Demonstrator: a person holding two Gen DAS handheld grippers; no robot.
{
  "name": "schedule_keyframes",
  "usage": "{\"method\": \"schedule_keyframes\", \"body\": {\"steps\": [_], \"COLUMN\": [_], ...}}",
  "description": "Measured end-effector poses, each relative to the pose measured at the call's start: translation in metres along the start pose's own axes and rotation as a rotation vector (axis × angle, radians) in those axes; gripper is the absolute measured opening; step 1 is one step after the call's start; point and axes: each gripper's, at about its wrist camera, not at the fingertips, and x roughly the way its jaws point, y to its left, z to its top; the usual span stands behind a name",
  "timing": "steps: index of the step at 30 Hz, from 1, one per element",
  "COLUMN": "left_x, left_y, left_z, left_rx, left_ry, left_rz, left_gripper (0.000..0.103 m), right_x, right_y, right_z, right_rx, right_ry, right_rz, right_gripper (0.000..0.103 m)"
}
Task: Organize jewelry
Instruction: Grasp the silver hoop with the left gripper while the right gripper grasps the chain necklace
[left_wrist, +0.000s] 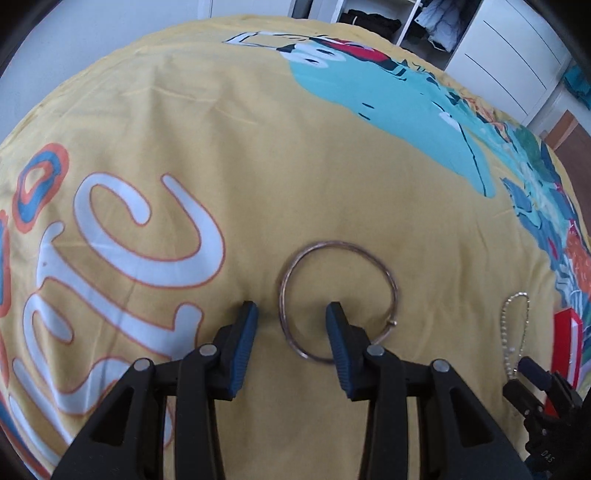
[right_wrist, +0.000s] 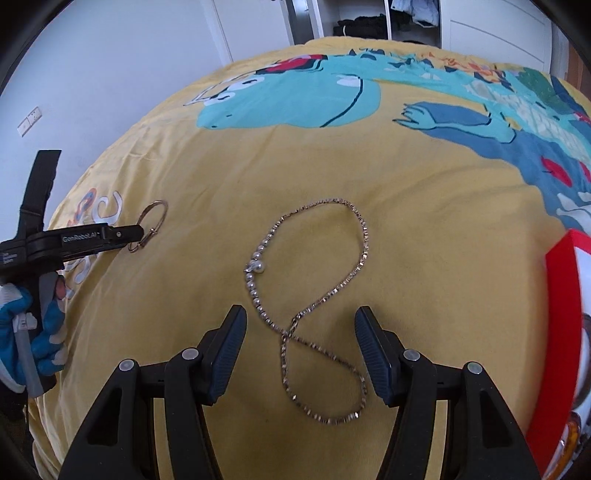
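Left wrist view: the left tool (left_wrist: 291, 314) points down at a yellow printed bedspread (left_wrist: 258, 147) on a bed. Its jaws stand about half open and empty, straddling the 9 o'clock side of a thin metal bangle (left_wrist: 388, 271): one blue finger sits inside the ring, the other just outside. The bangle lies flat, a small clasp bump at its 4 o'clock. It looks light, stiff and smooth, likely to slide or tip; pinching straight across the wire should hold it best.

At 3 o'clock of this view lies a beaded necklace (left_wrist: 511, 332), with the right tool (left_wrist: 532, 373) touching or just above its near end, and a red box (left_wrist: 565, 343) beside it.

Right wrist view: the right tool (right_wrist: 300, 321) is open to a middling width, empty, its fingers either side of the necklace (right_wrist: 364, 240), which lies in a loose figure eight. It looks light, limp and prone to snag; grip near the crossing. Only this view shows the pearl-like beads, the person's blue-and-white gloved hand (right_wrist: 40, 332) holding the left tool (right_wrist: 125, 233) at 9 o'clock, and the box's (right_wrist: 561, 332) white interior.
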Motion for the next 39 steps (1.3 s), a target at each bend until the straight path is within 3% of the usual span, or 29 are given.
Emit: {"method": "schedule_keyframes", "body": {"steps": [5, 7, 10, 12, 15, 26, 39], "left_x": [0.007, 0.008, 0.006, 0.003, -0.007, -0.086, -0.208], "left_y": [-0.004, -0.008, -0.013, -0.019, -0.026, -0.036, -0.048], "left_z": [0.007, 0.008, 0.005, 0.001, -0.007, -0.036, -0.081], "left_rx": [0.026, 0.052, 0.081, 0.096, 0.115, 0.135, 0.183], "left_ry": [-0.023, -0.036, -0.046, -0.047, -0.050, -0.101, -0.200], "left_rz": [0.005, 0.010, 0.014, 0.005, -0.001, -0.027, -0.052], "left_gripper": [0.034, 0.024, 0.004, 0.004, 0.003, 0.003, 0.003], "right_x": [0.013, 0.014, 0.014, 0.012, 0.005, -0.079, -0.204], "right_y": [0.006, 0.009, 0.013, 0.011, 0.010, 0.026, 0.062], "right_z": [-0.004, -0.009, -0.016, -0.018, -0.021, -0.043, -0.076], "right_rx": [-0.014, -0.014, -0.020, 0.003, 0.039, 0.106, 0.093], "right_ry": [-0.003, -0.005, -0.006, -0.002, -0.004, -0.126, -0.270], "right_rz": [0.012, 0.029, 0.032, 0.051, 0.078, 0.159, 0.160], "right_gripper": [0.062, 0.058, 0.039, 0.017, 0.005, 0.004, 0.004]}}
